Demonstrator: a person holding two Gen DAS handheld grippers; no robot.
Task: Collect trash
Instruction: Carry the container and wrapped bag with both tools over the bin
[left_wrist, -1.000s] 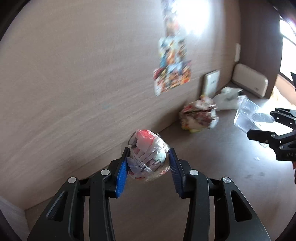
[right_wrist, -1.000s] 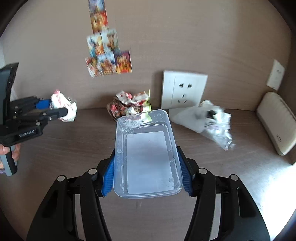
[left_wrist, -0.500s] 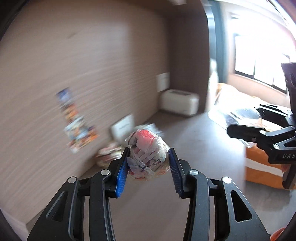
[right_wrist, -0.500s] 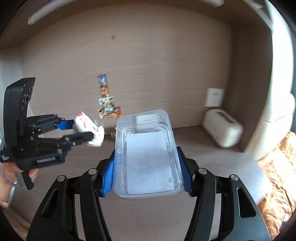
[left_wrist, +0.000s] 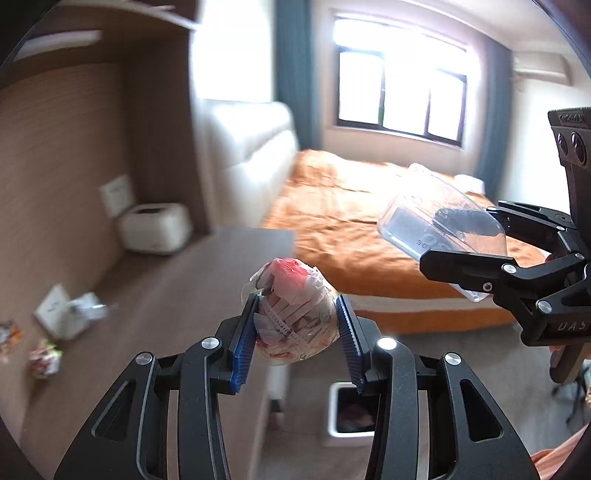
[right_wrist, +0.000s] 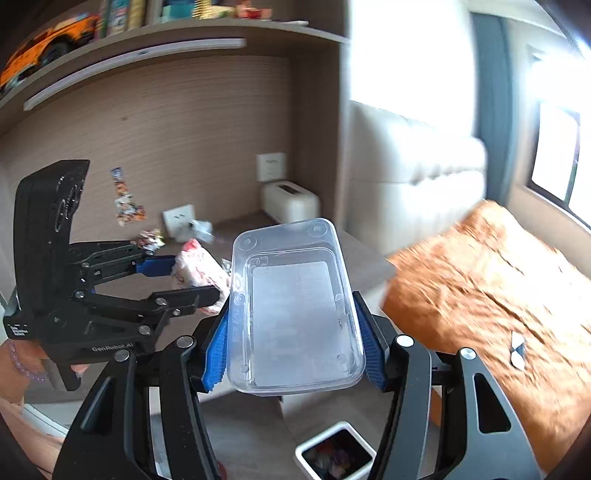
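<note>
My left gripper (left_wrist: 295, 325) is shut on a crumpled ball of clear plastic wrap with red and white scraps (left_wrist: 293, 325); the same ball (right_wrist: 199, 275) shows in the right wrist view, left of centre. My right gripper (right_wrist: 293, 334) is shut on a clear plastic food container (right_wrist: 293, 306), bottom side facing the camera; the container (left_wrist: 443, 229) also appears at the right of the left wrist view. A white trash bin (right_wrist: 334, 456) with wrappers inside stands on the floor below both grippers, also seen as the bin (left_wrist: 349, 413) under the left fingers.
More wrappers (right_wrist: 149, 236) and a crumpled clear bag (right_wrist: 197, 229) lie on the brown desk (left_wrist: 166, 295) near a wall socket. A cream box (left_wrist: 153, 229) sits at the desk's far end. A bed with an orange cover (right_wrist: 498, 280) fills the right.
Both grippers swung away from the desk wall toward the room, carrying the wrap ball and the container. The bed, window and floor bin have come into view.
</note>
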